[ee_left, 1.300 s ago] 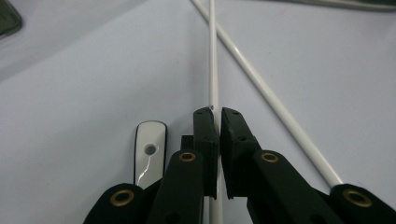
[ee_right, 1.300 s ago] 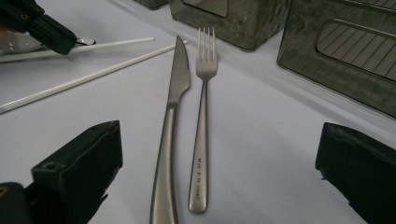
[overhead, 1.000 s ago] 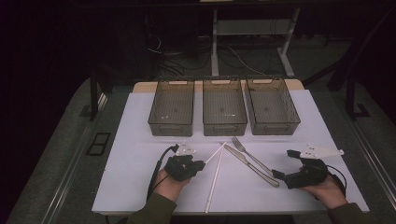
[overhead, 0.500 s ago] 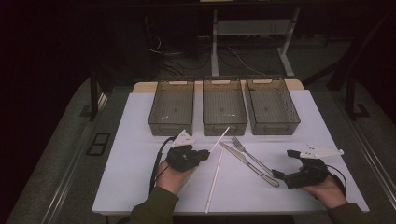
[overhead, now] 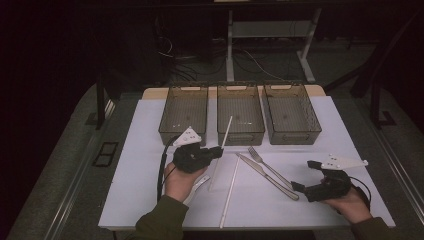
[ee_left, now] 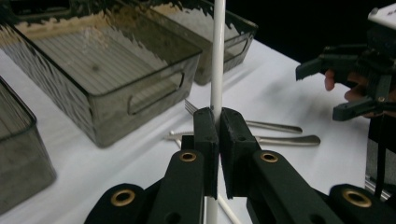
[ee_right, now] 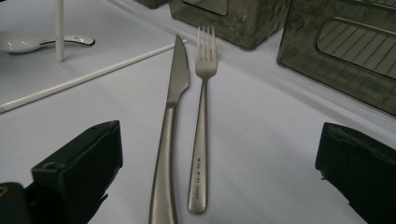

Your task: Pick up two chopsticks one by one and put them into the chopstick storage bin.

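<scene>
Fork (ee_right: 201,126) handle beside knife (ee_right: 169,130) — tiny engraved lettering; too small to read

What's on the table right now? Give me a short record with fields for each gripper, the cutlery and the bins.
left gripper: shut on a white chopstick, lifted off the table
right gripper: open, holding nothing, jaws either side of the knife and fork handles
second chopstick: flat on the table
knife, fork: side by side
white spoon: on the table
bins: three in a row
</scene>
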The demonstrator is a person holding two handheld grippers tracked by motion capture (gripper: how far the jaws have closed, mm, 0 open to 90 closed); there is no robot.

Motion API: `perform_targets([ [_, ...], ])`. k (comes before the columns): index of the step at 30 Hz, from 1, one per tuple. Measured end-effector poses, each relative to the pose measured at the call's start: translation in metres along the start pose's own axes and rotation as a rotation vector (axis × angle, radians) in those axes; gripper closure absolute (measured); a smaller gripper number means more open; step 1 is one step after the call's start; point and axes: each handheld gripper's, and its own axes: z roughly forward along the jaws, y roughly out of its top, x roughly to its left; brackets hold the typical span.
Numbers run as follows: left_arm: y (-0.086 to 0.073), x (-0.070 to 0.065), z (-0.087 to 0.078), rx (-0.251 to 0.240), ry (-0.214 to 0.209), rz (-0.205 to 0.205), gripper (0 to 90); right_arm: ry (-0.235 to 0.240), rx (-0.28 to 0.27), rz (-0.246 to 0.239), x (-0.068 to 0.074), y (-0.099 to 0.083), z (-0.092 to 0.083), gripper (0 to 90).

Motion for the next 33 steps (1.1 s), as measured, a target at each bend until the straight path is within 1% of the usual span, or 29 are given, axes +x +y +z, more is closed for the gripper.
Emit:
perform_targets([
  [4,0.008,0.005,-0.004,-0.022,-0.004,0.013,85.4,0.000,-0.001,0.003,0.000,0.000,0.000,0.5],
  [7,0.020,0.014,-0.008,-0.044,-0.023,0.031,85.3,0.000,-0.002,0.004,0.000,0.000,0.000,0.5],
  [8,0.025,0.017,-0.009,-0.042,-0.016,0.041,85.3,0.000,-0.002,0.005,0.000,0.000,0.000,0.5],
  [9,0.029,0.020,-0.009,-0.046,-0.019,0.040,85.3,0.004,0.003,0.013,0.000,0.000,-0.001,0.5],
  [10,0.034,0.023,-0.011,-0.041,-0.021,0.052,85.3,0.002,0.002,0.006,0.000,0.000,0.000,0.5],
  [11,0.038,0.026,-0.011,-0.045,-0.018,0.058,85.3,0.001,0.001,0.008,0.000,0.000,0.000,0.5],
  [12,0.043,0.030,-0.012,-0.038,-0.021,0.065,85.3,0.002,0.002,0.011,0.000,0.000,0.000,0.5],
  [13,0.048,0.032,-0.013,-0.039,-0.021,0.074,85.3,0.001,-0.003,0.000,-0.001,0.000,0.000,0.5],
  [20,0.083,0.053,-0.017,-0.009,-0.004,0.127,85.3,0.003,-0.004,0.005,-0.001,0.000,0.000,0.5],
  [22,0.093,0.059,-0.018,-0.007,0.000,0.140,85.3,0.005,-0.005,0.006,-0.001,0.000,0.000,0.5],
  [24,0.102,0.065,-0.019,-0.016,0.003,0.152,85.3,0.005,-0.005,0.006,-0.002,0.000,0.000,0.5],
  [27,0.116,0.076,-0.022,-0.025,0.024,0.174,85.3,0.005,-0.006,0.009,-0.002,0.000,0.000,0.5],
  [29,0.124,0.084,-0.023,-0.024,0.044,0.197,85.3,0.005,-0.006,0.008,-0.002,0.000,0.000,0.5],
  [32,0.132,0.097,-0.023,-0.022,0.077,0.208,85.3,0.005,-0.006,0.003,-0.002,-0.001,0.000,0.5],
  [33,0.133,0.102,-0.023,-0.017,0.083,0.205,85.3,0.005,-0.006,0.007,-0.002,0.000,0.000,0.5],
])
